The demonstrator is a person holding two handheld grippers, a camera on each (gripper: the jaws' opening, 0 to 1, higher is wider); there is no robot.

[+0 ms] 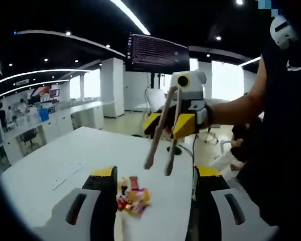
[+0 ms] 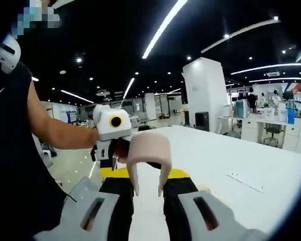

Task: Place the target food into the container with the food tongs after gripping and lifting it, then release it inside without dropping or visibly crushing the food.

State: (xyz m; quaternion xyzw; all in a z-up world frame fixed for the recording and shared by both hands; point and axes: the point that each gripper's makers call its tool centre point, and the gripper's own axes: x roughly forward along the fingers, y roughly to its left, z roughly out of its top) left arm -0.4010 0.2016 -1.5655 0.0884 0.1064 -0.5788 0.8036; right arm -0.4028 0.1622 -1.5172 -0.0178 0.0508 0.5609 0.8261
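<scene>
Right gripper (image 1: 183, 131) clamping tongs (image 1: 160, 150) above white table (image 1: 50, 165); tong tips hanging slightly parted, gripping nothing, poised over wrapped snacks (image 1: 133, 198) between left gripper's jaws.

Right claw (image 1: 176, 131) clamps the tongs (image 1: 160, 150); left claw (image 2: 108, 150) gapes apart.

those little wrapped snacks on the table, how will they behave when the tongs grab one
The wrapped snacks look small and light, so one should lift easily. Their glossy wrappers probably slip and crinkle under the narrow tips of the tongs. They lie in a loose, overlapping pile on the white table, so nudging one would likely shift its neighbours.
</scene>
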